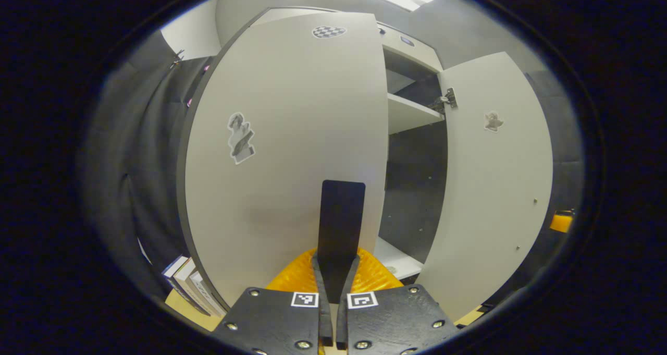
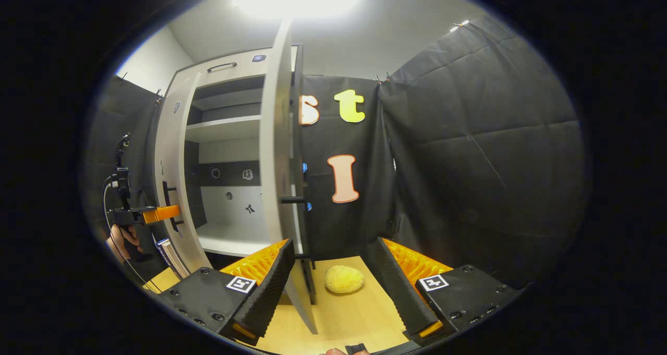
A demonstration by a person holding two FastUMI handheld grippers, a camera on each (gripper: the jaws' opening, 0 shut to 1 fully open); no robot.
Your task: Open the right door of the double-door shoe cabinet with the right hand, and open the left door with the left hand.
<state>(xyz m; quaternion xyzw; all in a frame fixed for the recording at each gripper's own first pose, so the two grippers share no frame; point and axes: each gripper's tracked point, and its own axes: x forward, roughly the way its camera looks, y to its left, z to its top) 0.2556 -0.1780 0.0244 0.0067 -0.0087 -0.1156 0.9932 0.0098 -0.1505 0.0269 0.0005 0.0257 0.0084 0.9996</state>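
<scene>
Gripping the dark handle (image 1: 341, 224) of the cabinet's left door (image 1: 292, 151) with my left gripper (image 1: 333, 292) clamped on it, I keep my right gripper (image 2: 333, 287) spread wide beside the swung-out right door (image 2: 279, 151).

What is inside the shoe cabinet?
Inside the shoe cabinet, the right gripper view shows a bare white shelf, a bottom board and small stickers on the back wall. No shoes show. The left door covers part of the inside.
</scene>
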